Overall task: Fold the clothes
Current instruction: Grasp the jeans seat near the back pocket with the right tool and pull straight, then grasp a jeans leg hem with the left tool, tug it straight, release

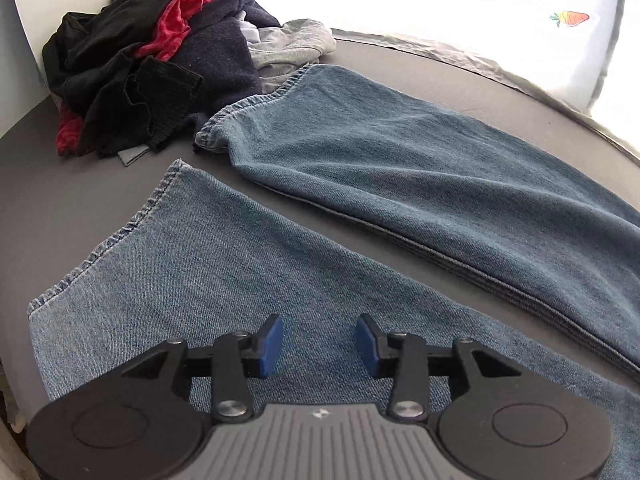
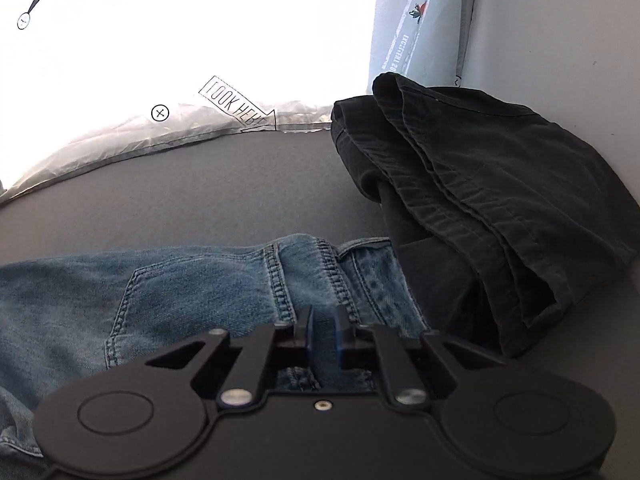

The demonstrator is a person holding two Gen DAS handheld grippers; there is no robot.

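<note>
We counted one pair of blue jeans (image 1: pixel 280 216), two legs spread flat on the dark grey mattress (image 1: pixel 72 200). Our left gripper (image 1: pixel 320 344) hovered above the near leg, pads apart and empty. Our right gripper (image 2: pixel 323 340) pinched the jeans' waistband (image 2: pixel 316 264), tilted downward. Farther off lay one folded black garment (image 2: pixel 480 200) at right, one jumbled clothes pile (image 1: pixel 152 60) far left, and white bedding (image 1: pixel 480 12) beyond.

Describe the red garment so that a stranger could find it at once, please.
Look at the heap of clothes at the far left of the grey surface, beyond the jeans. The red garment pokes out near the top, the only bright colour among black, navy and grey.
</note>
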